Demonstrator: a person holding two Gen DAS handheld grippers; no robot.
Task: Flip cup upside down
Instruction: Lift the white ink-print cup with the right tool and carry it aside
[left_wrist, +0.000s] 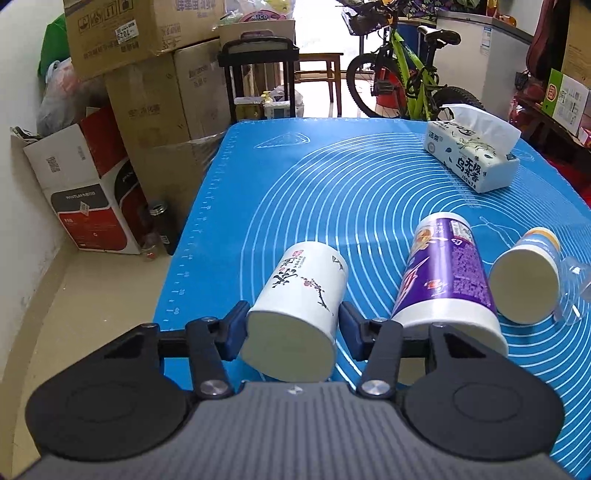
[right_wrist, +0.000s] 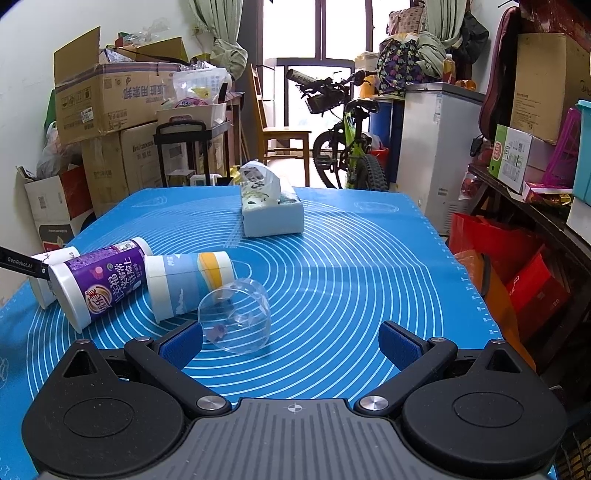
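On the blue mat (left_wrist: 295, 177), your left gripper (left_wrist: 291, 328) brackets the white paper cup (left_wrist: 301, 306) lying on its side.

Your left pads sit against or just beside the cup's walls near its closed base; whether they grip firmly, you cannot tell. Your right gripper (right_wrist: 291, 345) is spread wide, holding nothing, with the clear plastic cup (right_wrist: 234, 319) just beside its left pad. Squeeze too hard and the thin paper may crumple; swing carelessly and you may knock the purple cup (left_wrist: 448, 280) just beside it.
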